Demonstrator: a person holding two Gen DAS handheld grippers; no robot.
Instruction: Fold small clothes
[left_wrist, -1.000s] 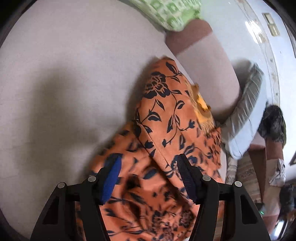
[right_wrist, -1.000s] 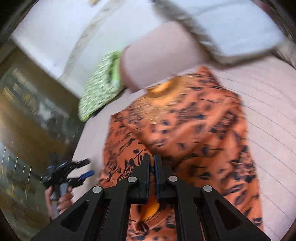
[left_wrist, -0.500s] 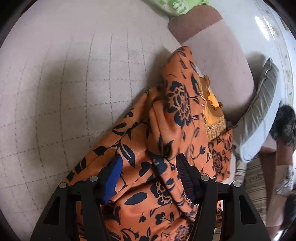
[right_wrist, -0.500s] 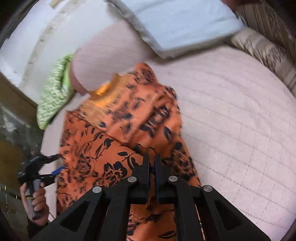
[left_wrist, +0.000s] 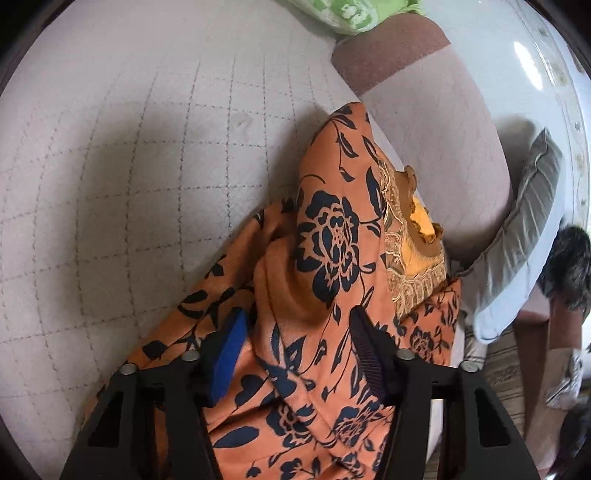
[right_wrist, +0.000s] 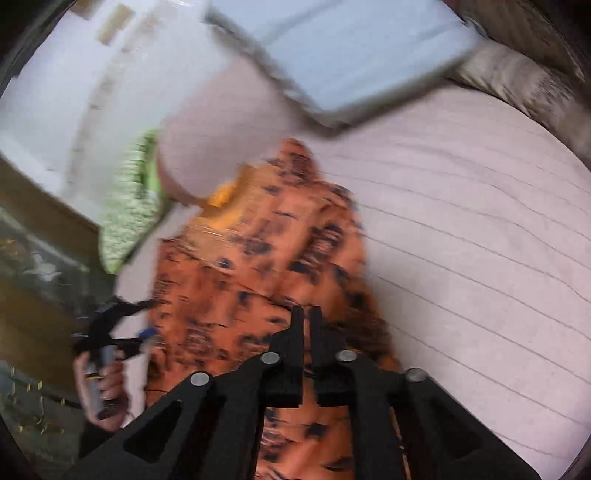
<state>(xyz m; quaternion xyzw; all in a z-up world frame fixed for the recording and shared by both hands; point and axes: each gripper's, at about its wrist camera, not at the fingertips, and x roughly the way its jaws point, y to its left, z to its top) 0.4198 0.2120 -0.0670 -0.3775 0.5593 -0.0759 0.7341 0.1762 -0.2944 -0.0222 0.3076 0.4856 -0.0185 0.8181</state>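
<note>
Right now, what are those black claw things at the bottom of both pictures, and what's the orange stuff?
Those are not a robot's claws. A person holds a grabbing tool in each hand. Each tool has two fingers and a little camera looking along them. One picture comes from the left gripper, the other from the right gripper. In the right gripper's picture you can even see the person's hand holding the left tool. The orange stuff is a flowered garment lying on a pale quilted cover, and it is to be folded. The left fingers have just been closing, with a fold of cloth between them. The right fingers have just been opening a little. That picture is too blurred to tell whether any cloth is between them.
</note>
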